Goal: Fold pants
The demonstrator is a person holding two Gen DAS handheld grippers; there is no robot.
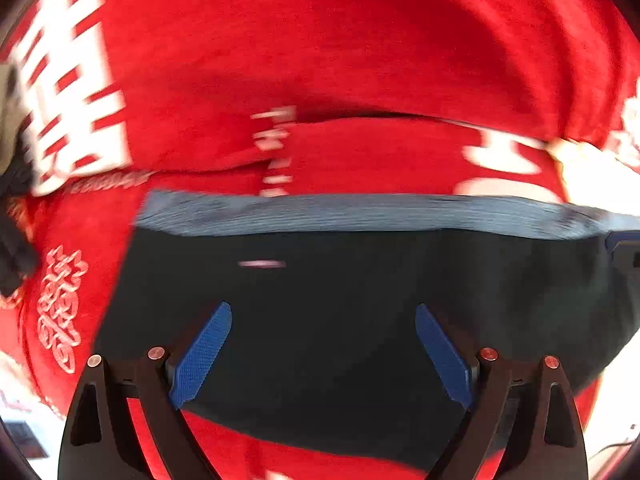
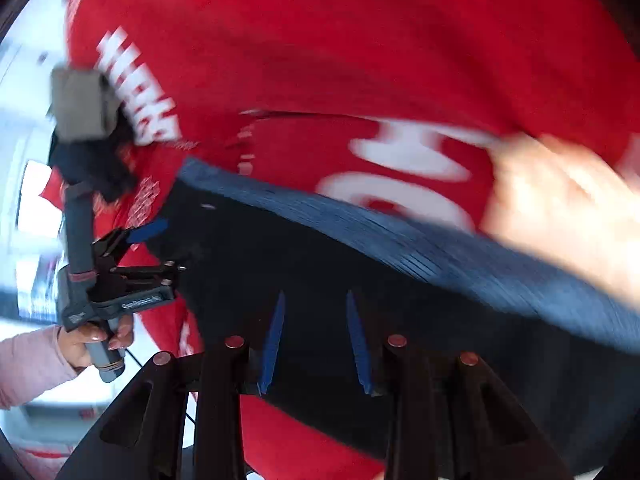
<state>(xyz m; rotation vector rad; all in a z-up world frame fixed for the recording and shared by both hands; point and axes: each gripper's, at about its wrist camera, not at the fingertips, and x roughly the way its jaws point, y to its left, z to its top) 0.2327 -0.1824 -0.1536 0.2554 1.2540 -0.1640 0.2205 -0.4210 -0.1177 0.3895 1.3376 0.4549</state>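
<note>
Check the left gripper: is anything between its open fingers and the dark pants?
Nothing visible. The left gripper is open right over the dark pants, which lie on the red cloth; only bare fabric shows between its blue fingers.

**Red printed cloth under blur**

A red cloth (image 1: 360,40) with white printed characters (image 1: 72,80) and a white knot-like motif (image 1: 60,308) is spread across both views. Pale, bright surroundings (image 2: 28,152) are seen at the left edge of the right wrist view, too blurred to identify.
</note>
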